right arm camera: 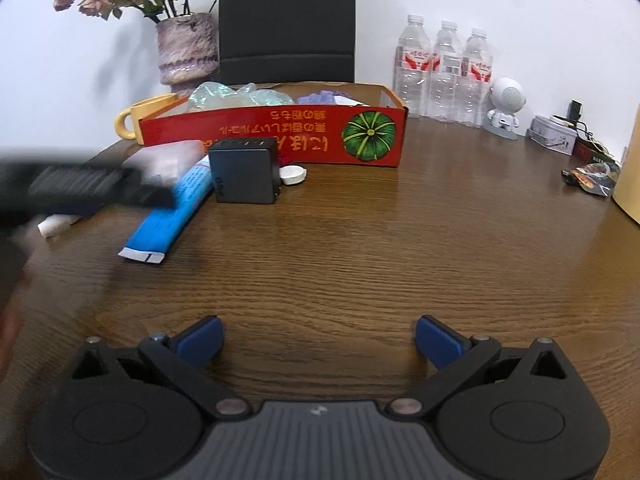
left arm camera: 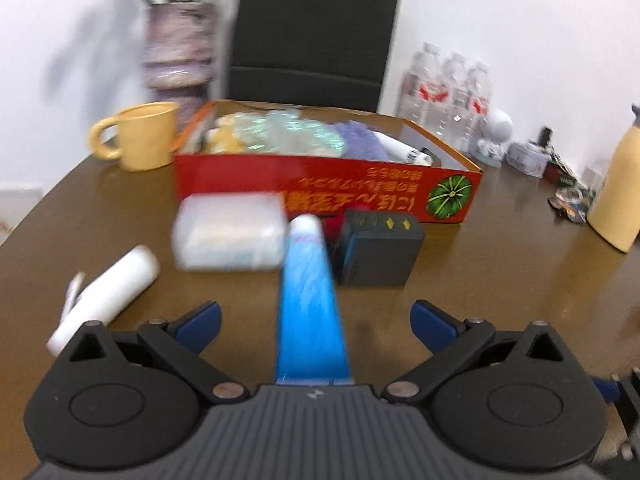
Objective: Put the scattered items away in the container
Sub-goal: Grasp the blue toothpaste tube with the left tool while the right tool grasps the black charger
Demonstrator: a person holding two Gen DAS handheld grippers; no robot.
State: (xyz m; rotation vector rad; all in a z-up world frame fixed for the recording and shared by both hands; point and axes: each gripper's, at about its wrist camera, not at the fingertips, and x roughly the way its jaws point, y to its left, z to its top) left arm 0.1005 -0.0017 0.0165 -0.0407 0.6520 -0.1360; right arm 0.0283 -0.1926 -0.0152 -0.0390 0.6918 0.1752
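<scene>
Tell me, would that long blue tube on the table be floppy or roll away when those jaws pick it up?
The blue tube looks soft, so it would probably sag if gripped at one end. Its crimped end lies flat on the table, so rolling seems unlikely. It probably weighs little.

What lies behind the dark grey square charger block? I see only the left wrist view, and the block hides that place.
Observer: A small white round cap lies close beside the dark grey square charger block, in front of the red cardboard box.
Operator: Is the right gripper holding something?
Observer: No. The right gripper is open, with only brown wooden table between its fingers.
Operator: My gripper hides the near end of the flat blue tube. Is that end free?
Observer: Yes. The blue tube ends in a white crimped edge with nothing on it.
</scene>
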